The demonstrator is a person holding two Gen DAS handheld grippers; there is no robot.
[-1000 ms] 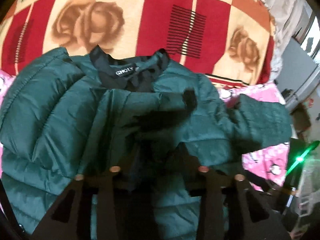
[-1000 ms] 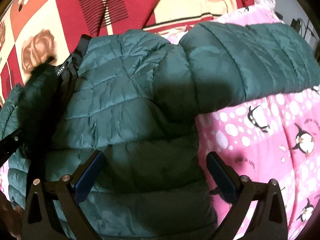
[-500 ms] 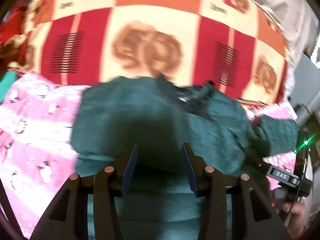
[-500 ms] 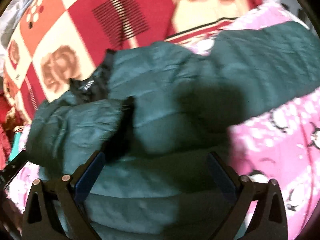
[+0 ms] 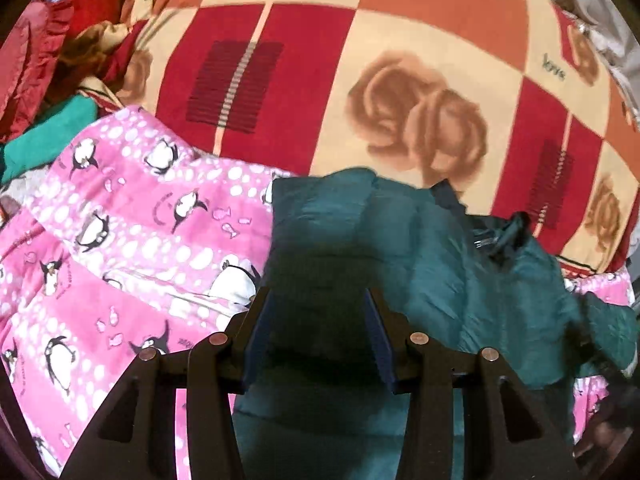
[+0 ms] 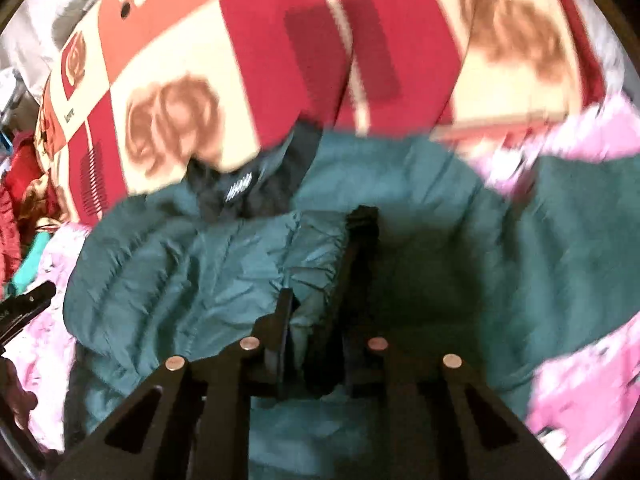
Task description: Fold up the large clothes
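Observation:
A dark green quilted jacket (image 5: 432, 280) lies on the bed, black collar lining (image 6: 240, 192) toward the far side. Its left sleeve (image 6: 256, 264) is folded across the chest. My left gripper (image 5: 316, 304) is open and empty, hovering over the jacket's left shoulder edge. My right gripper (image 6: 320, 308) is shut on the folded sleeve's black cuff (image 6: 360, 224). The jacket's right sleeve (image 6: 580, 216) stretches out to the right. The right wrist view is motion-blurred.
A pink penguin-print blanket (image 5: 120, 248) lies under the jacket. A red, cream and orange rose-patterned blanket (image 5: 360, 80) covers the far side. Red and teal clothes (image 5: 44, 80) are piled at the far left.
My left gripper let go of the sleeve, opened and pulled back to the left. My right gripper moved in over the chest and closed on the sleeve cuff.

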